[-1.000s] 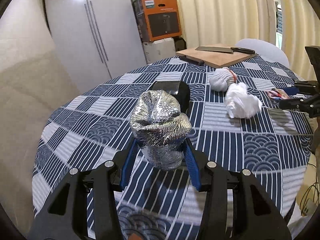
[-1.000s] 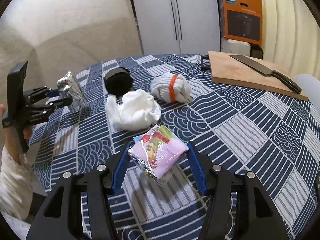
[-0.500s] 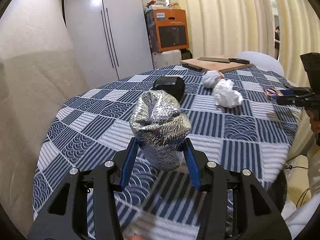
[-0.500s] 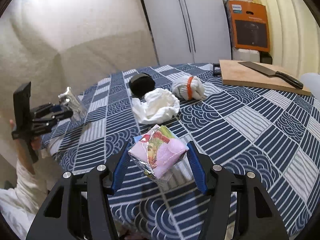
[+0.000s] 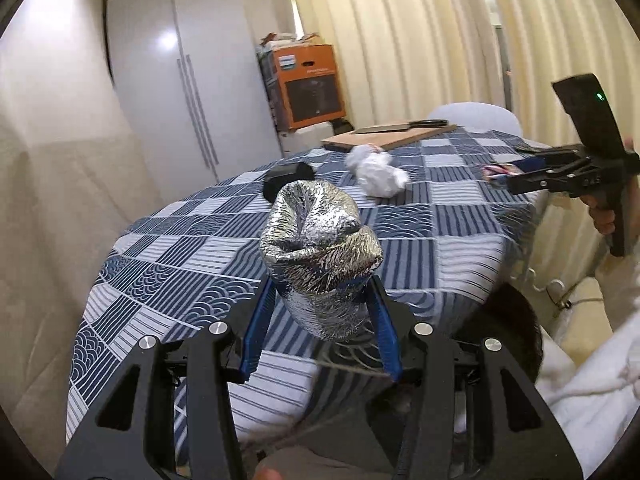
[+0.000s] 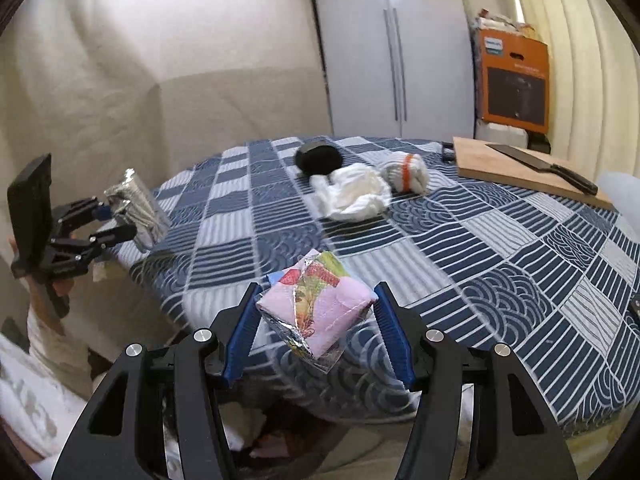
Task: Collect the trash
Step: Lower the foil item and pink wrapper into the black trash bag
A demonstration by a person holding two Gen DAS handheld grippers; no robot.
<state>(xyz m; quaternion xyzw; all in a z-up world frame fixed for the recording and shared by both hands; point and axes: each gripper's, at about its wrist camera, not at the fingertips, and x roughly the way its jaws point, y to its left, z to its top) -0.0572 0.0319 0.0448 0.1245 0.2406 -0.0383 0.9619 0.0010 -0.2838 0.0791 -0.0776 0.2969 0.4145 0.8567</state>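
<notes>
left gripper [image 5: 320, 312] raised clasping foil wad [image 5: 320, 256], right gripper [image 6: 316, 320] pinching wrapper [image 6: 316, 308]

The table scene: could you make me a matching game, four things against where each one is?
Things:
1. foil bag
2. pink wrapper
3. knife
4. white cloth

Places:
A. on the wooden board
B. lying on the tablecloth
C. in the left gripper
D. in the right gripper

Pairs: 1-C, 2-D, 3-A, 4-B
</notes>
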